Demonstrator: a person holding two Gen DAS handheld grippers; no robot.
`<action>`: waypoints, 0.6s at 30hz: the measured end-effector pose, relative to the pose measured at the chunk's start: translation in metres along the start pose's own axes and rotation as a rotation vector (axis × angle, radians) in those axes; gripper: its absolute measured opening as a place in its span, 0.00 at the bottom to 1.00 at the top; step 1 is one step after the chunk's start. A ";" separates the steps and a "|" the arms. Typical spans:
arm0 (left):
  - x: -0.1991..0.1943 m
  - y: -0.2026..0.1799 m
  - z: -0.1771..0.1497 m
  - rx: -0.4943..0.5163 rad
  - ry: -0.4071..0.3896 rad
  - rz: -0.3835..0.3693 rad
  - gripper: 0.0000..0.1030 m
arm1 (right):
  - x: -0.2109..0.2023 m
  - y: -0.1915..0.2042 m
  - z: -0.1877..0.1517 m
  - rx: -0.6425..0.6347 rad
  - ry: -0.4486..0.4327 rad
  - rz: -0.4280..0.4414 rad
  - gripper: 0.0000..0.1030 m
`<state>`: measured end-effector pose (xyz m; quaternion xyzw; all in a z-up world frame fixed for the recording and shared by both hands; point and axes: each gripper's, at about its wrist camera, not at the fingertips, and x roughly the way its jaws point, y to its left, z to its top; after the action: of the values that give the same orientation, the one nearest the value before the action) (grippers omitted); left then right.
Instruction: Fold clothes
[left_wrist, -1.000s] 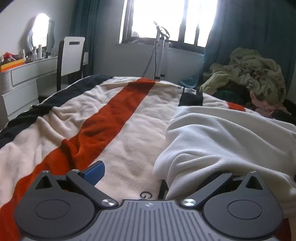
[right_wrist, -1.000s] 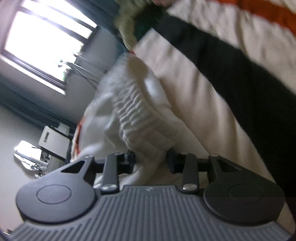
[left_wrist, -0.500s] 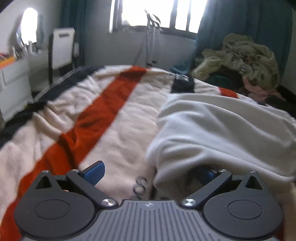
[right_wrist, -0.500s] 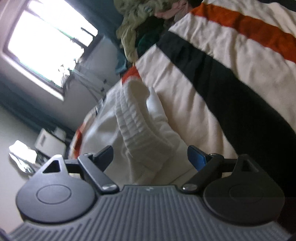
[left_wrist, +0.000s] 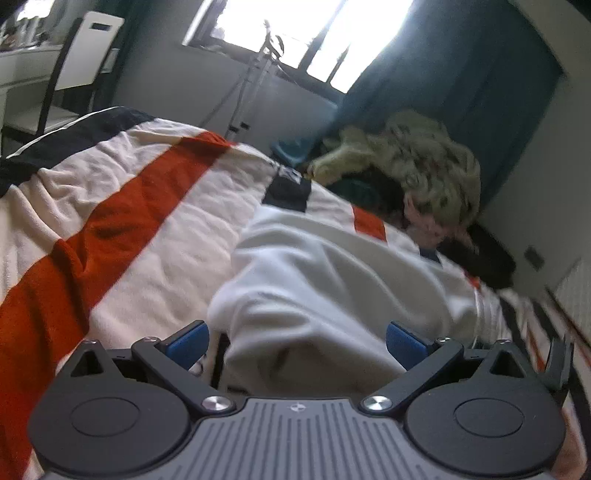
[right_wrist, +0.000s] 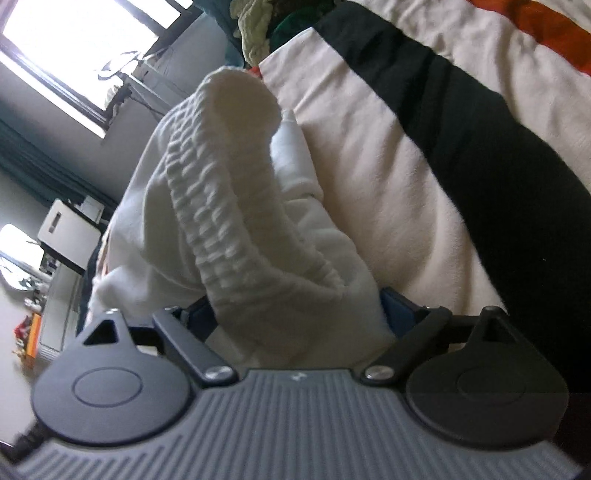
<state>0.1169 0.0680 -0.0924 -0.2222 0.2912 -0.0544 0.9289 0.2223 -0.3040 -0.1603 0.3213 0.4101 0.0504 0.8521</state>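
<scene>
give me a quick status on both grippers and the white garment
Left gripper open, straddling white garment. Right gripper open around its ribbed hem. Garment bunched on striped blanket. Nothing blocking.

On my left gripper (left_wrist: 297, 339) I see a grey ribbed housing with a small round emblem at its top centre. Two black round discs flank it, each with a recessed circle and a triangular cut-out above. Black link arms run from silver screws (left_wrist: 217, 403) to blue finger pads (left_wrist: 186, 341).

My right gripper (right_wrist: 295, 314) has the same build: grey ribbed body, black discs, triangular openings, silver screws (right_wrist: 382, 372) at the base of black link arms, and blue pads (right_wrist: 397, 312), only partly visible. A black cable (right_wrist: 22, 443) leaves its lower left corner.
</scene>
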 end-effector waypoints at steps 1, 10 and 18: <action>0.007 0.003 0.003 -0.017 0.006 0.007 1.00 | 0.001 0.003 -0.001 -0.015 0.000 -0.009 0.91; 0.073 0.023 0.011 -0.122 0.129 0.035 0.98 | -0.006 0.023 -0.007 -0.135 -0.024 -0.065 0.70; 0.083 0.025 0.006 -0.096 0.130 0.036 0.95 | -0.014 0.034 -0.012 -0.220 -0.066 -0.089 0.60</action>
<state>0.1886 0.0735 -0.1420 -0.2573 0.3571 -0.0378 0.8971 0.2107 -0.2766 -0.1367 0.2086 0.3876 0.0465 0.8967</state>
